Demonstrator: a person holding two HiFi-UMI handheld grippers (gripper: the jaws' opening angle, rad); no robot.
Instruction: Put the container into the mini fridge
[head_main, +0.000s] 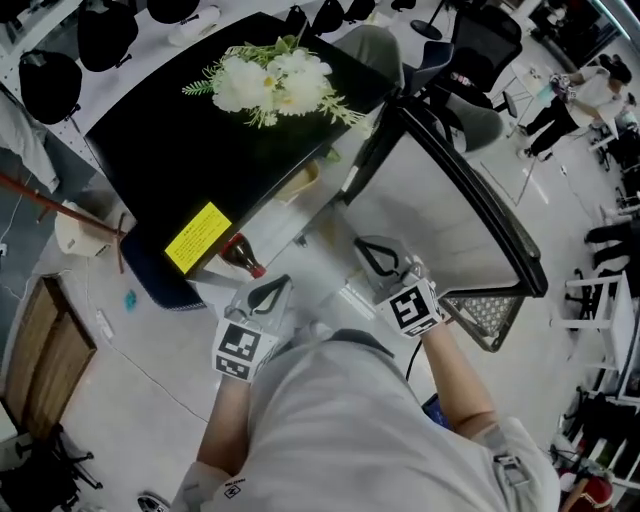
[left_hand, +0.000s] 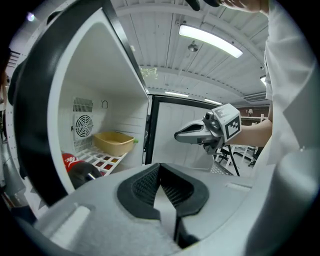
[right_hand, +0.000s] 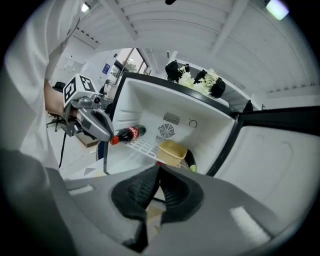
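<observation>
The mini fridge (head_main: 170, 150) stands open, its door (head_main: 440, 200) swung out to the right. A shallow yellow container (right_hand: 171, 151) rests on the white wire shelf (right_hand: 142, 146) inside, also seen as the container (left_hand: 114, 142) in the left gripper view. My left gripper (head_main: 282, 284) and right gripper (head_main: 364, 244) hover side by side in front of the opening. Both are shut with nothing between the jaws. In the right gripper view my right gripper (right_hand: 159, 171) points at the container from a short way off. In the left gripper view my left gripper (left_hand: 159, 168) faces the door's inner side.
A cola bottle (right_hand: 127, 134) lies on the shelf at the left. A dark bottle with a green cap (right_hand: 192, 162) sits to the right of the container. White flowers (head_main: 275, 82) stand on the fridge's black top. A fan grille (left_hand: 83, 125) marks the back wall.
</observation>
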